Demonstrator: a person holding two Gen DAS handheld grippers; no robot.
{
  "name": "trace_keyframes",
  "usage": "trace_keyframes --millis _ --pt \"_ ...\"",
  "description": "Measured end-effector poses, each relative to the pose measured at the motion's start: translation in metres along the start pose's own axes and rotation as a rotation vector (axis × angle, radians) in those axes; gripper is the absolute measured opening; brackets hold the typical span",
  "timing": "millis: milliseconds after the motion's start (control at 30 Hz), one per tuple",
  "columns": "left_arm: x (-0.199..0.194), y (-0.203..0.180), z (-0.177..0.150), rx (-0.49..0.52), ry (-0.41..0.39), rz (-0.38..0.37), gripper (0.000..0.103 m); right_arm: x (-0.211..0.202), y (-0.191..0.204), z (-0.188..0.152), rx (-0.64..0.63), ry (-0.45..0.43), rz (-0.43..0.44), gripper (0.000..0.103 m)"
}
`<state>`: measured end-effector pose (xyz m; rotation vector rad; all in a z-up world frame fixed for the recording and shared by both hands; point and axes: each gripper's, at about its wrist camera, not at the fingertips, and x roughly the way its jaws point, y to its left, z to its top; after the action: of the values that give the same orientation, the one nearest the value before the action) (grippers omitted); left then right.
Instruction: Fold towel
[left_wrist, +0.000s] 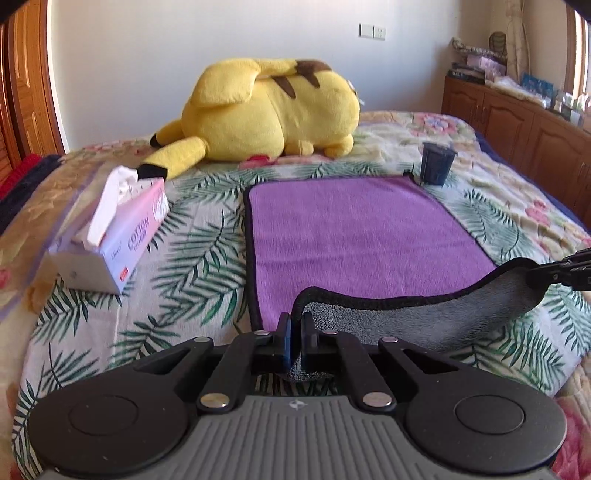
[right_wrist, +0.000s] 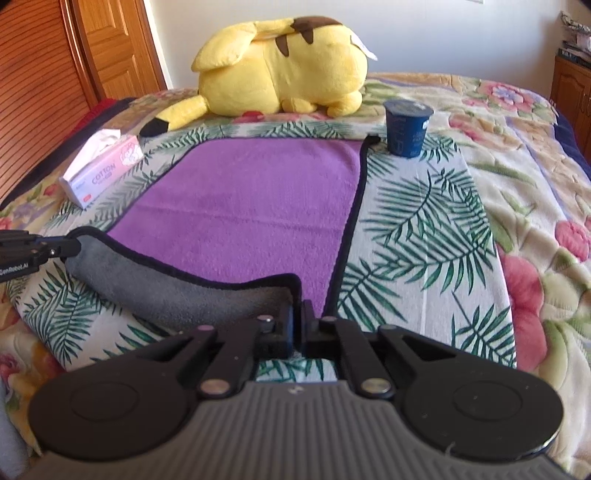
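A purple towel (left_wrist: 354, 229) with a black hem and grey underside lies flat on the floral bedspread; it also shows in the right wrist view (right_wrist: 251, 206). Its near edge is lifted and curled over, grey side up. My left gripper (left_wrist: 294, 325) is shut on the towel's near left corner. My right gripper (right_wrist: 298, 314) is shut on the near right corner. Each gripper shows at the edge of the other's view: the right one (left_wrist: 532, 275), the left one (right_wrist: 75, 245).
A yellow plush toy (left_wrist: 266, 114) lies beyond the towel. A tissue box (left_wrist: 110, 236) stands to the left. A dark blue cup (right_wrist: 406, 127) stands by the towel's far right corner. Wooden cabinets (left_wrist: 517, 125) line the right wall.
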<state>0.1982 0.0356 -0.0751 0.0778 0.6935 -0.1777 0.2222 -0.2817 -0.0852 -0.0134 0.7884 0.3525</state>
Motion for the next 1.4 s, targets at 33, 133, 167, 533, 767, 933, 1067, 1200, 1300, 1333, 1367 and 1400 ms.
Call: trace_keyframes --millis 33,133,167,533,767,933,1067,1200,1300,1333,1367,1400 --pt "-0.001 0.000 0.001 -0.002 -0.009 0.000 0.000 -0.001 0.000 0.001 0.000 -0.010 0.000 0.004" --pt "-0.004 0.000 0.006 -0.014 -0.035 -0.003 0.000 -0.002 0.000 0.006 -0.001 -0.030 -0.001 0.004" --pt "-0.005 0.001 0.008 -0.018 -0.040 -0.004 0.000 -0.002 0.001 0.007 -0.006 -0.037 -0.002 0.004" --pt "-0.014 -0.001 0.021 -0.016 -0.091 -0.026 0.000 -0.002 -0.001 0.018 -0.023 -0.091 -0.011 0.004" --pt "-0.015 -0.002 0.031 -0.011 -0.122 -0.023 0.000 -0.002 -0.003 0.026 -0.029 -0.132 -0.015 0.004" --pt "-0.007 -0.002 0.034 0.018 -0.126 -0.006 0.000 0.000 -0.004 0.030 -0.041 -0.147 -0.028 0.004" --pt "-0.001 0.000 0.038 0.027 -0.126 0.000 0.000 0.004 -0.006 0.033 -0.053 -0.152 -0.033 0.004" --pt "0.003 0.002 0.041 0.030 -0.125 0.001 0.000 0.008 -0.008 0.036 -0.063 -0.153 -0.035 0.004" --pt "0.008 0.003 0.042 0.036 -0.119 -0.004 0.000 0.010 -0.010 0.038 -0.063 -0.153 -0.032 0.004" --pt "0.010 0.003 0.042 0.040 -0.116 -0.002 0.000 0.010 -0.010 0.039 -0.066 -0.155 -0.030 0.004" --pt "0.012 0.003 0.042 0.042 -0.114 0.000 0.000 0.010 -0.009 0.039 -0.069 -0.159 -0.030 0.004" --pt "0.013 0.003 0.042 0.044 -0.112 0.000 0.000 0.011 -0.009 0.040 -0.072 -0.161 -0.030 0.004"
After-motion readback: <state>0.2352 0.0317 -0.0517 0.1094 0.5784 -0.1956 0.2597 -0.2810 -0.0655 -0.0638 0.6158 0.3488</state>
